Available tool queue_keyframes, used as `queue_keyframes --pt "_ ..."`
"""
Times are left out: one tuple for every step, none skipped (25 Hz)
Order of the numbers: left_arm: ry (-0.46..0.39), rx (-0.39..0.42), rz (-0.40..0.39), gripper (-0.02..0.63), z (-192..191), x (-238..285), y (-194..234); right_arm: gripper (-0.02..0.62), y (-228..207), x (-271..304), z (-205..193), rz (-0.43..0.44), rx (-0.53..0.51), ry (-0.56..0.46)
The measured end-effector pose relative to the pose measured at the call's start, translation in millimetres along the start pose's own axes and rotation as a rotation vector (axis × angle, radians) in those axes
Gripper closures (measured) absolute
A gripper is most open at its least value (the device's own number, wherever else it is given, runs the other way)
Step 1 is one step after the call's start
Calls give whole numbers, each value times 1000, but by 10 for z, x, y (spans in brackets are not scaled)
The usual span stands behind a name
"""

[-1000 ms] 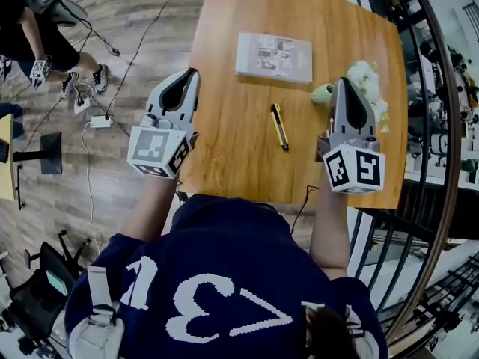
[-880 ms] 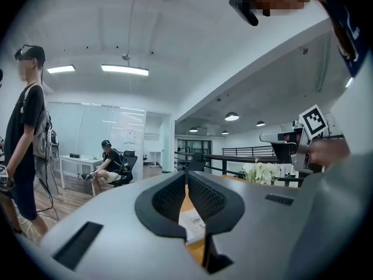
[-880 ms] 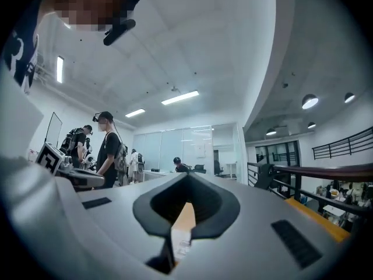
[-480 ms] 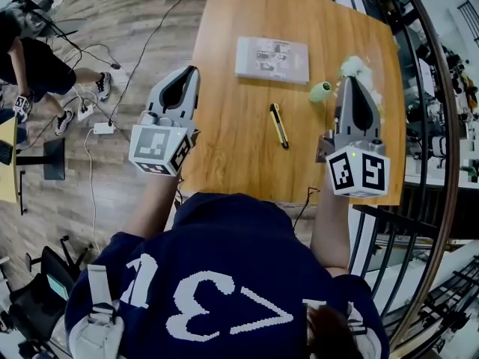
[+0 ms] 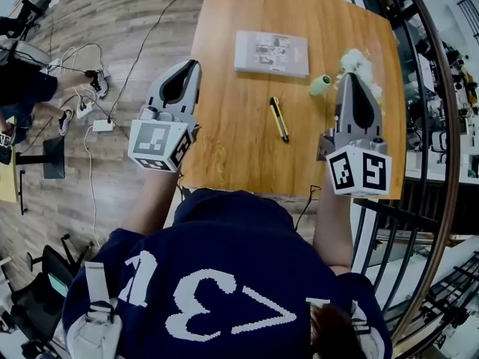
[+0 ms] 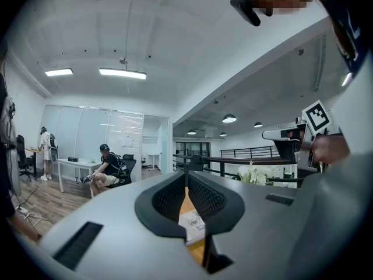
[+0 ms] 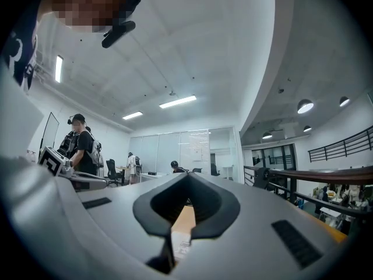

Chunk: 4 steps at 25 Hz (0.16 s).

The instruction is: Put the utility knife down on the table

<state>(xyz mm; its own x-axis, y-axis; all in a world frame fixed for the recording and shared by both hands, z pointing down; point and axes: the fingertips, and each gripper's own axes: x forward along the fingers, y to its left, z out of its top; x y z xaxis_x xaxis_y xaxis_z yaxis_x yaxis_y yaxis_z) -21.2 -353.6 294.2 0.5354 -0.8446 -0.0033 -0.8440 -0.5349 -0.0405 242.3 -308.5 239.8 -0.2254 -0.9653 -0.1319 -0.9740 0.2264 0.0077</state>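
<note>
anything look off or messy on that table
Nothing stands out. The utility knife lies flat on the table, apart from the paper packet, the green roll and the white bunch by the right edge; nothing spilled or damaged.

The head camera is looking steeply down from above the person's shoulders, with the table (image 5: 232,126) filling the upper middle of the frame. Each gripper camera is sitting close behind its own jaws, looking level across the room. All three are showing a bit of the table top.
</note>
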Motion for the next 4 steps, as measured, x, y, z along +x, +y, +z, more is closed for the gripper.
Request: queue_keyframes --pt "1 -1 -2 578 -2 0 -1 572 8 1 1 1 -2 2" --pt "2 -2 -3 578 -4 0 -3 572 16 3 1 2 -4 4" --pt "4 -2 -5 578 -7 0 -4 572 23 5 1 3 -7 6" --pt "5 -3 -7 578 -9 1 -5 572 30 8 1 4 -9 8"
